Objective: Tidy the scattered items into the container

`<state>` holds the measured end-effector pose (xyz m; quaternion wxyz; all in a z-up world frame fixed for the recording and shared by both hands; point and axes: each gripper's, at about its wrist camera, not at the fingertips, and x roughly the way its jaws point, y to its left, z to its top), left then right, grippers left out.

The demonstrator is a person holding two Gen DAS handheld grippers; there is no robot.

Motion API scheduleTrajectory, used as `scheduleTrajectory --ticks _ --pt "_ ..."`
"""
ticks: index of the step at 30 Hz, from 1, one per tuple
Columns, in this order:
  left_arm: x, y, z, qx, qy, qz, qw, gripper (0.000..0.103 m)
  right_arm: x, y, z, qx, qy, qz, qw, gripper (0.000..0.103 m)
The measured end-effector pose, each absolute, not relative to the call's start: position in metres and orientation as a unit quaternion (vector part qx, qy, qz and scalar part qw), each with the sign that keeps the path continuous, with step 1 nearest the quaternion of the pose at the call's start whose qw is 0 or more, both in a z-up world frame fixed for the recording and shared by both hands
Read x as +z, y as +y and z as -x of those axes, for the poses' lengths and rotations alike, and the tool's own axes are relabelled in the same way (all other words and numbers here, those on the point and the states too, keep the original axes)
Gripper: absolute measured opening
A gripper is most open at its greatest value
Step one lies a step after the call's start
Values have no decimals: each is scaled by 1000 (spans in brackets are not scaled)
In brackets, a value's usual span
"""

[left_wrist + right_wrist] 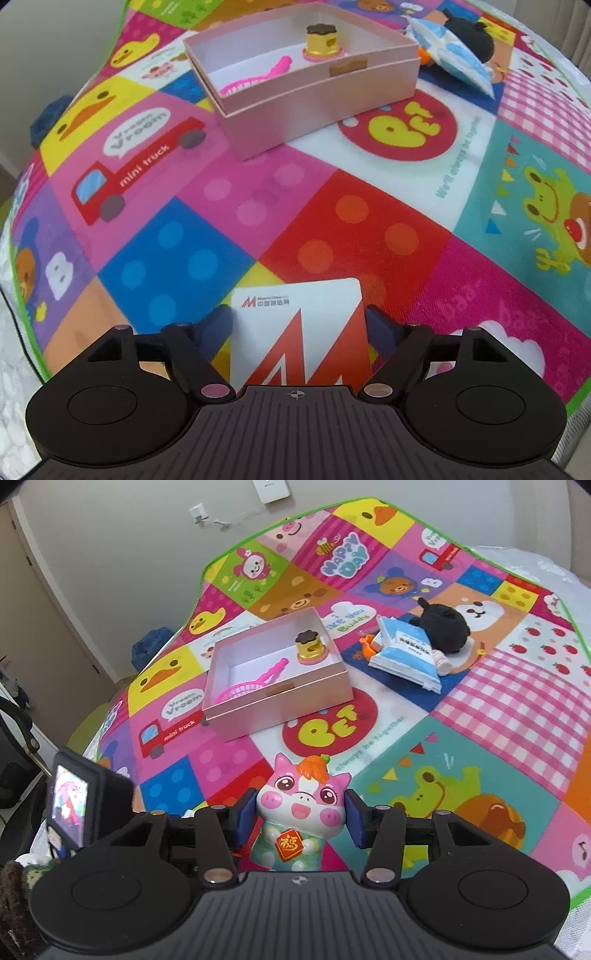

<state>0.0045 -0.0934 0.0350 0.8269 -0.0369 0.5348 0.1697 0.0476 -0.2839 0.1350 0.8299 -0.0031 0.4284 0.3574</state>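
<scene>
Pinching pig toy [301, 808] in right gripper [300, 814]; card [301, 332] bracketed by left gripper [299, 325], contact unclear. Next: carry toward box [295, 701], upper centre.

On the play mat [295, 221], left of the pink box [314, 107], a red truck reads "mini truck" and "Vroom Vroom". Beyond the box: "HAPPY DAY". The card [299, 332] reads "Made-in-China".

Play mat [517, 701]: pink box [288, 709], blue packet [406, 653], black plush [447, 626].
</scene>
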Motion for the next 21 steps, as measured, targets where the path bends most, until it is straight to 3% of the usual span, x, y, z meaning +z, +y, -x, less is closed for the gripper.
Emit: scheduleTrajectory --ticks 7,9,10,16,18,20,21 --pt "71 -89 18 163 471 31 866 82 156 -286 -40 359 403 16 842 48" --pt "93 -88 31 155 428 27 890 43 163 -285 -36 364 386 23 847 48" --pt "104 -87 36 156 408 23 899 29 167 -284 -35 367 378 26 850 48" --pt "150 -67 44 170 296 21 940 33 181 -269 -41 379 342 23 860 48" --pt "152 -53 41 151 305 46 939 48 182 -264 -46 380 344 21 858 48" --pt "149 -42 38 140 325 58 933 98 180 -261 -50 379 349 21 857 48" --pt "143 -38 36 134 343 58 928 103 177 -261 -52 378 352 22 856 48"
